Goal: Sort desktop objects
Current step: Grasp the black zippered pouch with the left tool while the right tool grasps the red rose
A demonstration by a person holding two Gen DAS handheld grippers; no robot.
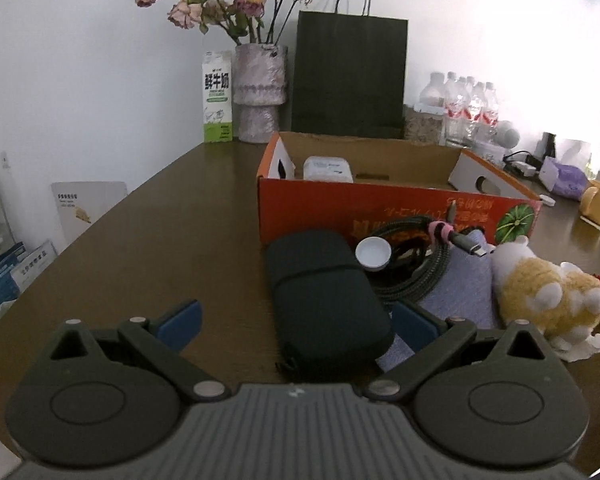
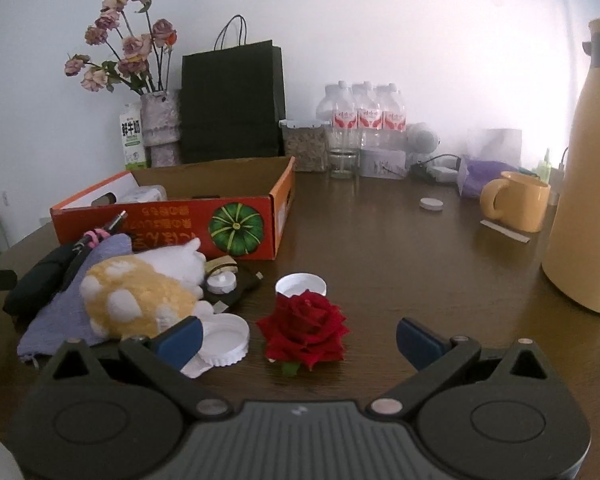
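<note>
I see a dark wooden tabletop (image 2: 380,232) set against a white wall. My left claw (image 1: 296,322) is spread apart around the near end of the black pouch (image 1: 324,300). My right claw (image 2: 300,338) is spread apart around the red rose (image 2: 304,330). The orange cardboard box (image 2: 172,220) stands behind them, toward the tabletop's far edge.

1 orange box (image 2: 172,220) | 1 plush toy (image 2: 140,296) | 1 red rose (image 2: 304,330) | 3 white lids (image 2: 224,338) | 1 blk case (image 1: 324,292) | 1 cable (image 1: 416,268) | 1 yellow mug (image 2: 518,200) | 1 blk bag (image 2: 230,100)
</note>
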